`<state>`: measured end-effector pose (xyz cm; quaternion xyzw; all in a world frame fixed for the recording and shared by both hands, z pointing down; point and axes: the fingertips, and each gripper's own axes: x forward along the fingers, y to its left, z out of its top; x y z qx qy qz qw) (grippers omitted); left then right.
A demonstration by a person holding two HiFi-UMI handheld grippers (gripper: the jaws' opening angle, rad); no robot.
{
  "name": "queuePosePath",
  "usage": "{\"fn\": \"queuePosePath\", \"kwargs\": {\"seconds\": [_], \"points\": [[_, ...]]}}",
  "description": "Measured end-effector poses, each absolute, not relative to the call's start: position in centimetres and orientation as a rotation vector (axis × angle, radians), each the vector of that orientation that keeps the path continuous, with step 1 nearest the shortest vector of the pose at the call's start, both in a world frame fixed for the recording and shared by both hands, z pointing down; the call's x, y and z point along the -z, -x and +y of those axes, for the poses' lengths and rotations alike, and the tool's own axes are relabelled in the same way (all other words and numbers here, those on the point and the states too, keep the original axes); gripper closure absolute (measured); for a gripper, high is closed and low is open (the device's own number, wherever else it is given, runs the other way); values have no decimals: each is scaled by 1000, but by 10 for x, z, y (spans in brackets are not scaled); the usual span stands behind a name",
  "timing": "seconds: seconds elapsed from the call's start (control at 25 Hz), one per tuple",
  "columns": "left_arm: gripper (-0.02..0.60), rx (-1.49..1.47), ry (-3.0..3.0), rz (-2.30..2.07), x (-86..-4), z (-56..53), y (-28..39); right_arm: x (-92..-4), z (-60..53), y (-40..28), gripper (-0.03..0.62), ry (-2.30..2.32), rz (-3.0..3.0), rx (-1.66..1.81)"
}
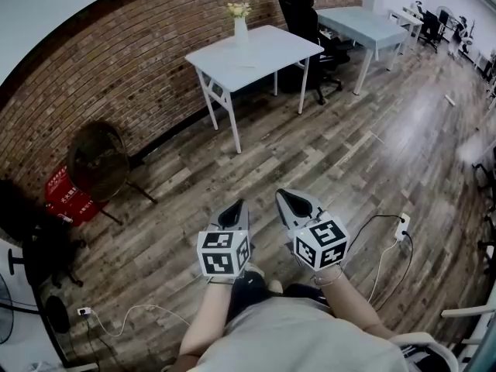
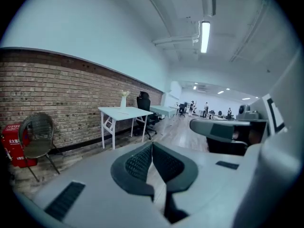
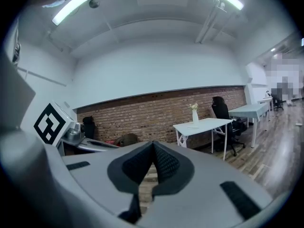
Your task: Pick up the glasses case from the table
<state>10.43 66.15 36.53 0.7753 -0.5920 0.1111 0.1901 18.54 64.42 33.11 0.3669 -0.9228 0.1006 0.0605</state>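
**Both tongs clenched and empty; glasses case not identified at this range**

**Tongs.** The left gripper (image 1: pixel 239 203) and the right gripper (image 1: pixel 281 194) were held side by side in front of the person, over the wooden floor (image 1: pixel 341 153). Each gripper's own view showed its ribbed pads pressed together with nothing between them.

**Location of the task's thing.** No glasses case could be confirmed. The likeliest site was the white table (image 1: pixel 271 49) by the brick wall (image 1: pixel 116 76), well apart from both grippers. On its top stood a vase (image 1: pixel 241 31) with flowers. Just beside the vase lay a pale flat mark (image 1: pixel 249 65), which may have been the case, but it was too small to tell.

**Handling, as judged.** A glasses case is probably light, with a stiff shell and a smooth skin that may slide under the pads. In my judgement it should be taken across its narrow width near the middle, and squeezed gently so that the hinged lid neither springs open nor twists.

**Hidden or unclear.**
- The tabletop was seen only from afar and at a shallow angle, so the case's orientation and shape were unknown.
- The second table (image 1: pixel 364 23) behind the office chair (image 1: pixel 301 14) showed nothing readable on its top.
- The person's body cut off the floor at the lower edge of the head view.
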Motion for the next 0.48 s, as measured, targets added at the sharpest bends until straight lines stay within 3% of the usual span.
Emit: {"fn": "queuePosePath", "kwargs": {"seconds": [0.48], "points": [[574, -257, -2260, -1527, -372, 647, -112, -351, 627, -174, 595, -1033, -2850, -485]]}}
